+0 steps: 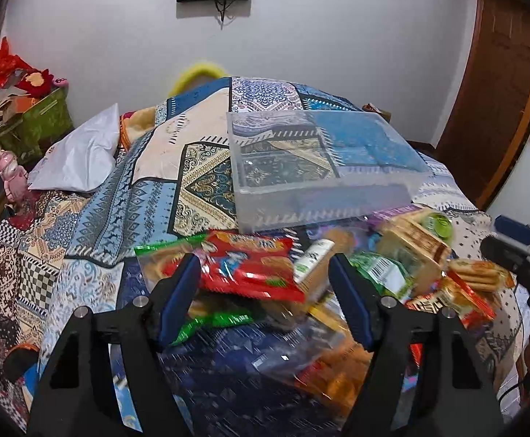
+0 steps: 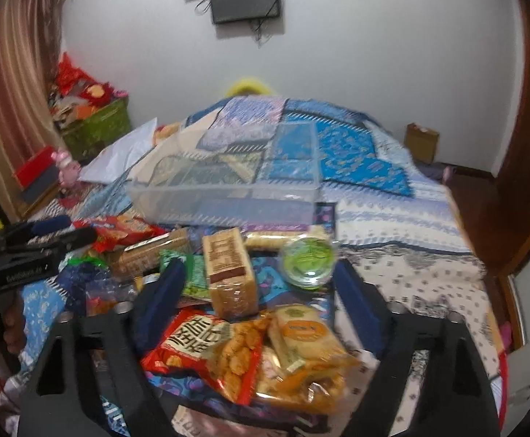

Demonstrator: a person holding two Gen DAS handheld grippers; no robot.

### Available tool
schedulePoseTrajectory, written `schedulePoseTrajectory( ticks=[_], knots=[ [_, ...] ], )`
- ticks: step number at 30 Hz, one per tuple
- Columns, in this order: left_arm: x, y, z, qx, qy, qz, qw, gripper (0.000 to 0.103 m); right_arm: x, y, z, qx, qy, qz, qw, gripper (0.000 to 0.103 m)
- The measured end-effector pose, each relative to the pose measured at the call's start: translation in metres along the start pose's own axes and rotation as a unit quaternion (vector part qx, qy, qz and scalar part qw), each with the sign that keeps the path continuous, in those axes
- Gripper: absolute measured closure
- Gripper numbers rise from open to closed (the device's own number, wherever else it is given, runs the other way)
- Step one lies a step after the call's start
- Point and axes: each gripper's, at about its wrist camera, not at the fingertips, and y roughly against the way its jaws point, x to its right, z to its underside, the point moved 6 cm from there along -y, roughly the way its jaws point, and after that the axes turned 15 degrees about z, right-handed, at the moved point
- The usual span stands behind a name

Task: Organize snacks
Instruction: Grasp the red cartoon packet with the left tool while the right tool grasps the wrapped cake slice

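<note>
A pile of snack packets lies on the patterned bedspread. In the left wrist view my left gripper (image 1: 265,284) is open above a red packet (image 1: 250,266), with a brown cake pack (image 1: 414,244) to the right. A clear plastic bin (image 1: 323,167) stands empty just beyond the pile. In the right wrist view my right gripper (image 2: 257,291) is open over a brown cake pack (image 2: 230,273), a red rice-cracker bag (image 2: 206,353), a yellow packet (image 2: 305,338) and a green jelly cup (image 2: 307,260). The bin (image 2: 225,196) lies beyond. The left gripper (image 2: 43,244) shows at the left.
A white pillow (image 1: 79,156) lies at the bed's far left. A green box of clutter (image 1: 35,116) stands by the wall. A wooden door (image 1: 498,91) is at the right. A cardboard box (image 2: 421,142) sits past the bed's far right corner.
</note>
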Motion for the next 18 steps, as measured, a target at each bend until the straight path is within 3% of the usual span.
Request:
schedulePoseTrajectory(
  ticks=[4,11,18],
  knots=[
    [-0.010,-0.012,-0.012,-0.017,-0.013,0.004,0.9998,0.030,-0.011,-0.013,-0.002,-0.012,0.014,-0.016,1.000,0.035],
    [-0.028,-0.046,-0.017,-0.083,-0.008,0.030,0.9961,0.030,-0.025,-0.035,-0.001,-0.046,0.029,-0.034,0.998,0.049],
    [-0.034,-0.064,-0.009,-0.123,-0.022,0.020,0.9920,0.030,-0.029,-0.048,0.006,-0.068,0.037,-0.034,0.996,0.052]
  ],
)
